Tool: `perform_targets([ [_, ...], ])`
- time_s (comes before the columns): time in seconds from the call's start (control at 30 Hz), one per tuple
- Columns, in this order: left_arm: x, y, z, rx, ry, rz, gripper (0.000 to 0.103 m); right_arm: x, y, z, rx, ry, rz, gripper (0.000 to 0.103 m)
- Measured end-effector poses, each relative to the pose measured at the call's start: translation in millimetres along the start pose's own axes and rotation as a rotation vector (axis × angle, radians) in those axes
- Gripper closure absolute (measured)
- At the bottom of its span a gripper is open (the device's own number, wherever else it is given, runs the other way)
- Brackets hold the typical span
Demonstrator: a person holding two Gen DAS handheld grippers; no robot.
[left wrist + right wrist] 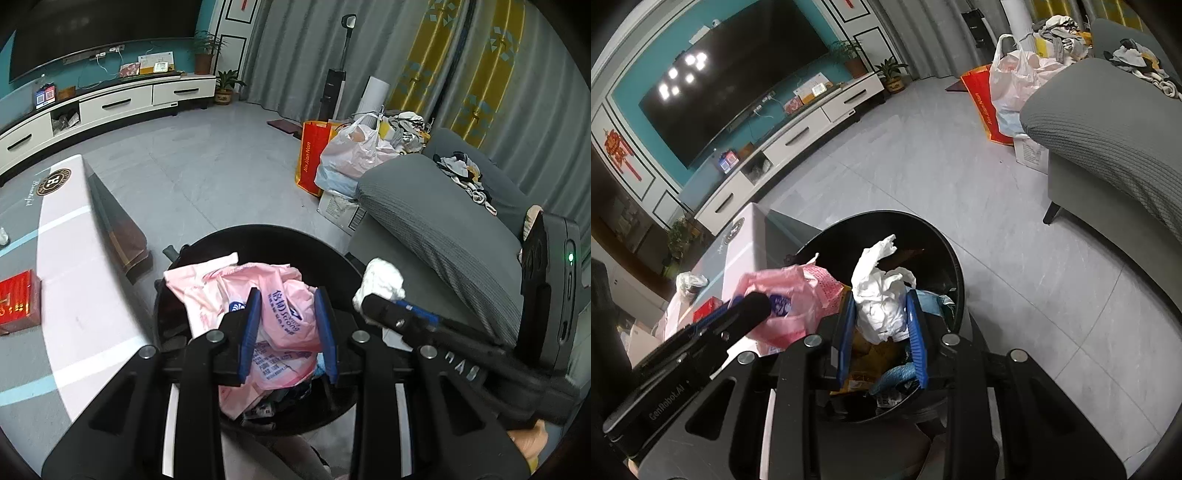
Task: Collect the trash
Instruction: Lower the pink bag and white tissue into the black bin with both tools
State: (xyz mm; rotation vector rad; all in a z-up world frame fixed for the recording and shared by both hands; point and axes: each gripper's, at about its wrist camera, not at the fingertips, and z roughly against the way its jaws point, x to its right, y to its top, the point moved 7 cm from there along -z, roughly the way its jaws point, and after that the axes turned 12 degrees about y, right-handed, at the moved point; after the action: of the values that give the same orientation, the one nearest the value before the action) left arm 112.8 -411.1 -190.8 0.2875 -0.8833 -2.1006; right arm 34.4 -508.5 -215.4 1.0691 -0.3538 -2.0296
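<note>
A pink plastic bag (280, 314) with blue print hangs over the round black trash bin (258, 232), and my left gripper (286, 308) is shut on it. In the right wrist view my right gripper (881, 306) is shut on a crumpled white tissue (879, 291), held above the same bin (945, 251), which holds several scraps of paper and blue plastic. The tissue (380, 286) and the right gripper (384, 306) show at the right of the left wrist view. At the left of the right wrist view are the pink bag (786, 306) and the left gripper (750, 306).
A low coffee table (74, 236) with a red box (16, 299) stands left of the bin. A grey sofa (443, 229) is on the right, with full shopping bags (347, 155) behind it. A white TV cabinet (110, 103) lines the far wall. Grey tiled floor (1015, 295) surrounds the bin.
</note>
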Motion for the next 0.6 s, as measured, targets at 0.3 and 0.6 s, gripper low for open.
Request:
perform_targets([
  [0.3,3.1,12.7,-20.6,-0.005,0.031,0.0,0.072,5.2,-0.6,-9.0,-0.033,-0.033,-0.001,0.075],
  [0.6,5.7,7.0,-38.4,-0.057,0.027,-0.01,0.072,-0.9,-4.7,-15.1,-0.062,-0.055,0.04,0.075],
])
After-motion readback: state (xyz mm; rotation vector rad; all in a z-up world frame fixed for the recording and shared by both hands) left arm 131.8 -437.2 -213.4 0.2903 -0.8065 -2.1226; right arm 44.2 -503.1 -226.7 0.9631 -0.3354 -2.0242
